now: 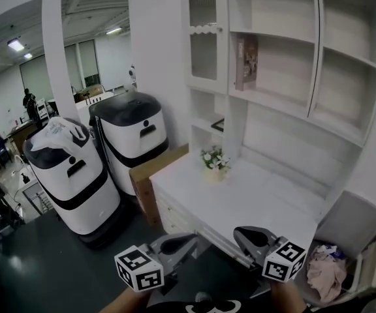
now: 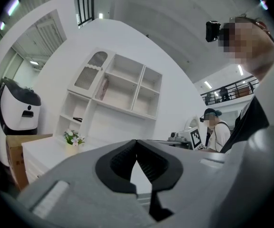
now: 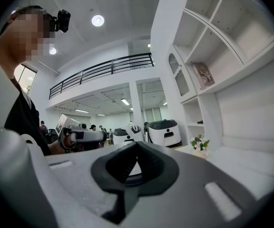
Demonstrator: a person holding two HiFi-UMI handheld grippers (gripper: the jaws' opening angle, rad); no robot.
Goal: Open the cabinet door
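at the lower edge of the head view, the left gripper (image 1: pixel 189 241) and the right gripper (image 1: pixel 245 235), both grey with black pads, are held level and side by side short of the white tabletop (image 1: pixel 260 197). each is clenched on nothing, likely because there is nothing within reach to grasp. in the upper middle of the frame, the narrow white cabinet door with an arched window (image 1: pixel 204 38) stands closed at the left end of the white open shelving unit (image 1: pixel 286 64), well apart from both tools. what looks like a pale beaded handle (image 1: pixel 205 29) crosses it. a small pot of pale flowers (image 1: pixel 215 162) sits on the tabletop below. the task seems not yet begun: one gripper would have to reach that handle and unclench.
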